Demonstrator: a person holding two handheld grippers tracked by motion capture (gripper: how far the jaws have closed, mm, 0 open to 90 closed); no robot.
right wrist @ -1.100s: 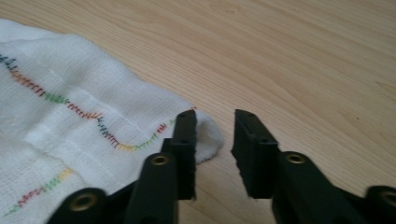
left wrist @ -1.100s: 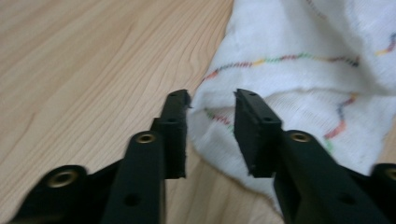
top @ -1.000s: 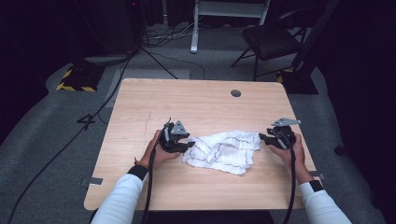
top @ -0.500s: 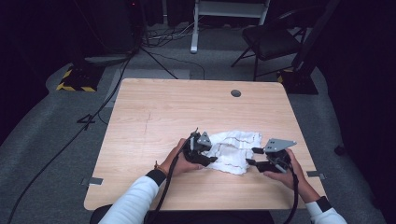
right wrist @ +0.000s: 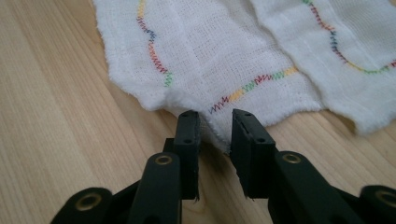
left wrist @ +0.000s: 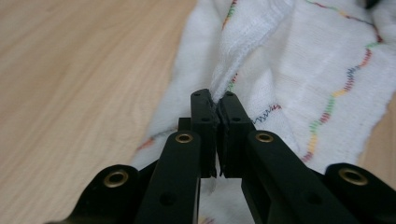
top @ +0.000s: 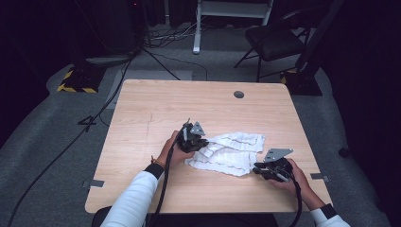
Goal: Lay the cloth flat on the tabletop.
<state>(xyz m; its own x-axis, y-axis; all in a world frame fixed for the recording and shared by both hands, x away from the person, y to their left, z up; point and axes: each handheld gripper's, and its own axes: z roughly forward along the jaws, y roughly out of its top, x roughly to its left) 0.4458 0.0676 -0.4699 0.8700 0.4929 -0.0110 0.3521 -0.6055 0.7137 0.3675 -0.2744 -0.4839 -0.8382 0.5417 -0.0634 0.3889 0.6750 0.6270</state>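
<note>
- One white cloth (top: 229, 152) w/ coloured zigzag stitching, crumpled, lying near the front-middle of the table. Two grippers, one in each of your hands.
- Table (top: 156, 109) is light wood w/ one round grommet hole (top: 239, 94) near the far edge. Grey carpet round it, dark room; one chair (top: 272, 40) and loose cables (top: 94, 118) on the floor beyond.
- Your left gripper (left wrist: 216, 108) is at the cloth's left edge: jaws have just been closing and now pinch a raised fold of cloth tight between the pads.
- Your right gripper (right wrist: 215, 125) is at the cloth's near-right corner: jaws have just been closing, narrow gap left, cloth edge sits between them; can't tell if pads press it yet.
</note>
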